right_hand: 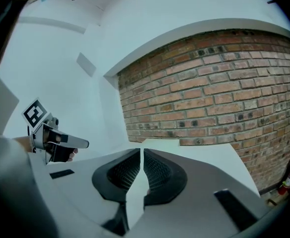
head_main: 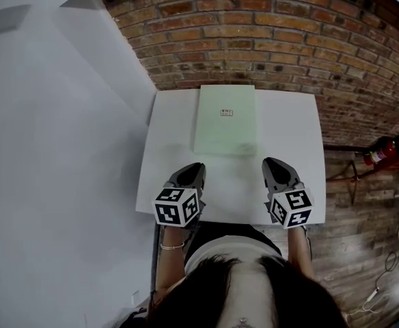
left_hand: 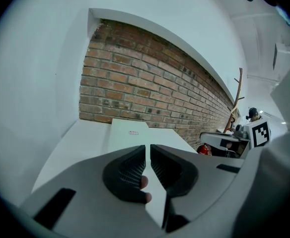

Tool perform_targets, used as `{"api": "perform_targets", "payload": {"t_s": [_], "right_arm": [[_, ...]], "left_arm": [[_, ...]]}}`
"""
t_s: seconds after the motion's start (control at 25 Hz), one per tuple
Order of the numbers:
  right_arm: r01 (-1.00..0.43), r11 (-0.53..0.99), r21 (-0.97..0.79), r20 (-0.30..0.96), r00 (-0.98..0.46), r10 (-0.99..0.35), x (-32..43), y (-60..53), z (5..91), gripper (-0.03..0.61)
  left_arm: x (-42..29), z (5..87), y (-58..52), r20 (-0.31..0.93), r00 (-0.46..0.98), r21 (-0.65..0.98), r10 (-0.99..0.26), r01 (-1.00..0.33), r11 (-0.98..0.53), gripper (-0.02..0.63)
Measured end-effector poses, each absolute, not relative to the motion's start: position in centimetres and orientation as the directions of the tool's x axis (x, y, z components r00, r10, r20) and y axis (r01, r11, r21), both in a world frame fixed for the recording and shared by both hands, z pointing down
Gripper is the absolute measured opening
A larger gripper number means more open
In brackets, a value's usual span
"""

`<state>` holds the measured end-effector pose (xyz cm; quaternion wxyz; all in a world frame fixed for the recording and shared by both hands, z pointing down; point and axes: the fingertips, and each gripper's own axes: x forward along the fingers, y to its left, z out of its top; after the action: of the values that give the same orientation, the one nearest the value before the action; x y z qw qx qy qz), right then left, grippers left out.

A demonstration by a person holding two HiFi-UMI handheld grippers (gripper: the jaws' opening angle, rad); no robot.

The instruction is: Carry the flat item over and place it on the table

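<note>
Pale green panel (head_main: 225,118) lies flat on the table (head_main: 292,183), toward the brick wall (head_main: 268,33). The left gripper (head_main: 188,172) and right gripper (head_main: 277,167) hover at the near edge, both clenched on nothing. It looks thin, stiff and light, probably slick-faced, so I'd pinch the two long edges, one claw per side.

Flat item (head_main: 225,125) smooth, matt; table (head_main: 288,135) matt; wall (head_main: 268,39) rough brick.

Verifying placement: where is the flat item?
In the head view, the flat item lies on the white table, at its far edge by the brick wall.
</note>
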<state>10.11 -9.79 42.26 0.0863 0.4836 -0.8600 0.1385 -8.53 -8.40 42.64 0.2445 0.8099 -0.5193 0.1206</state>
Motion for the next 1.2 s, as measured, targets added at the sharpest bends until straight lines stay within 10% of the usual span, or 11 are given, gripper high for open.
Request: {"api": "perform_targets", "payload": {"t_s": [1.2], "right_arm": [[-0.918,0.395,0.004,0.022,-0.395,-0.918,11.6,-5.4,34.1,0.048]], "left_arm": [[-6.7,34.1,-6.2,0.167,0.414,0.068,-0.895,-0.91,-0.409,0.014]]}}
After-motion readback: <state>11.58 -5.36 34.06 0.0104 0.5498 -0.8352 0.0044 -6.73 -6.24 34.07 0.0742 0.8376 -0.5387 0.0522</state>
